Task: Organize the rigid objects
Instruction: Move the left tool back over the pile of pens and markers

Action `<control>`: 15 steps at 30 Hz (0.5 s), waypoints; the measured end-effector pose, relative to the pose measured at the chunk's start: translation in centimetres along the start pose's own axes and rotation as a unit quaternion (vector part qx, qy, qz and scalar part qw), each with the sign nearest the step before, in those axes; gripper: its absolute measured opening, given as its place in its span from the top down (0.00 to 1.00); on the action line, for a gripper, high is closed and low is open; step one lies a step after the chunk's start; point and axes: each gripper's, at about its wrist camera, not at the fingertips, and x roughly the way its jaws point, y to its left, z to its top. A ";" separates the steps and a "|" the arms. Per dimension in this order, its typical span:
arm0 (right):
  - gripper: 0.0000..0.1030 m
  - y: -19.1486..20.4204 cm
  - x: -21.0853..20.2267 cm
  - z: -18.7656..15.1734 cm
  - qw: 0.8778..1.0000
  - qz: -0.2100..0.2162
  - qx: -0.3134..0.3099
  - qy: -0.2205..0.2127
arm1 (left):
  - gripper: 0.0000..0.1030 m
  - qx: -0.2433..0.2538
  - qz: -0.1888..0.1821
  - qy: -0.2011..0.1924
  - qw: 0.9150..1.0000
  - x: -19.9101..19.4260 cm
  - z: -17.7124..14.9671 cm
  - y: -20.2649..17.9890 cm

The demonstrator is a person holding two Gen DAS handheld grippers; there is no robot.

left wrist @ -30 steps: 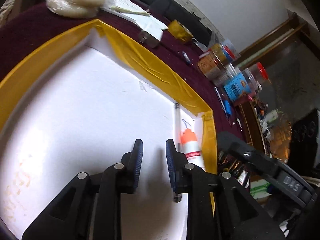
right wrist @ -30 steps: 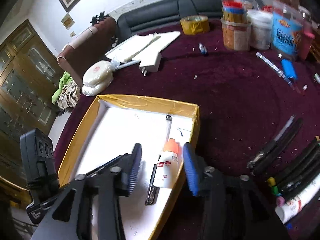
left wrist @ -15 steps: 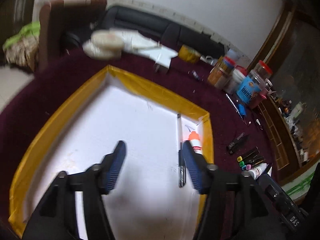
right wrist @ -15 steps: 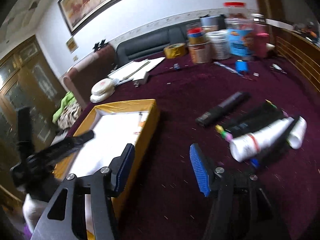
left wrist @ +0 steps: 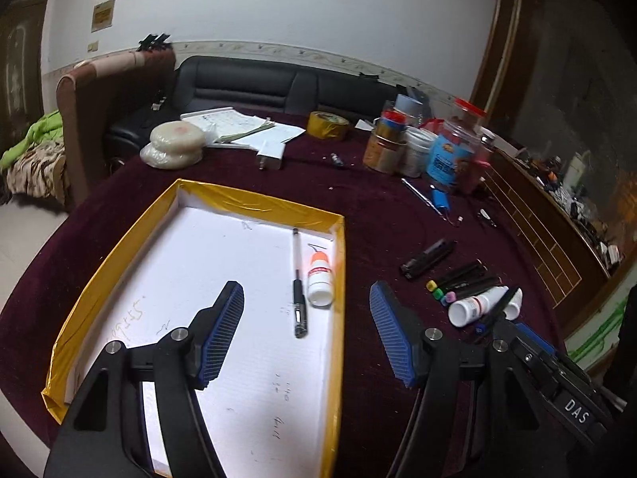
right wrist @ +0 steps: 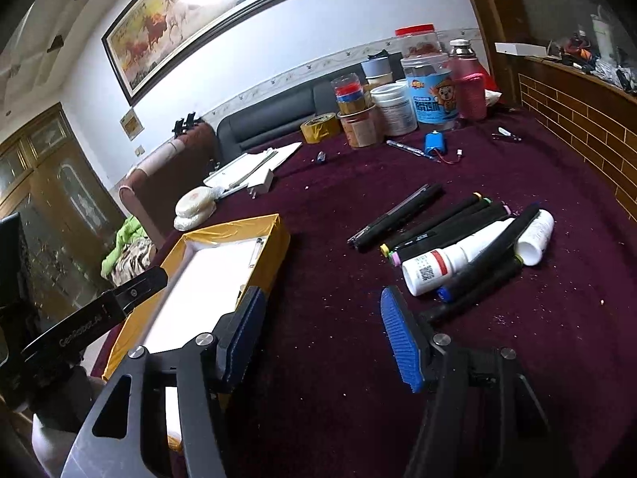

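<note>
A: Where do the pen and the orange-capped glue bottle lie?

B: Both lie in the yellow-rimmed tray, ahead of the left gripper, between the lines of its two fingers. Their long axes run side by side, straight away from the gripper; the bottle's cap points to the far end, and it lies just right of the pen, beside the tray's right wall.

A: And the gripper itself?

B: Tilted downward over the tray's near half, pads apart, nothing between them. A second ago it sat low over the tray floor with its pads nearly together and the pen under its right finger; since then it has risen, pulled back and spread.

A: The right one?

B: The right gripper angles down at the maroon cloth, its jaws opening, empty. The markers and the white bottle lie ahead and to its right, slanting away rightward. A second ago it framed the glue bottle in the tray; now the tray is off to its left.
</note>
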 end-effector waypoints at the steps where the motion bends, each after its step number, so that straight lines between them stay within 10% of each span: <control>1: 0.46 -0.1 -0.1 0.0 1.000 0.000 0.003 -0.001 | 0.37 0.004 -0.001 -0.001 1.000 -0.2 0.0 -0.2; 15: 0.46 -2.5 -0.9 0.0 1.000 -0.002 0.029 -0.011 | 0.37 0.039 -0.001 0.008 0.999 -0.3 -0.8 -3.4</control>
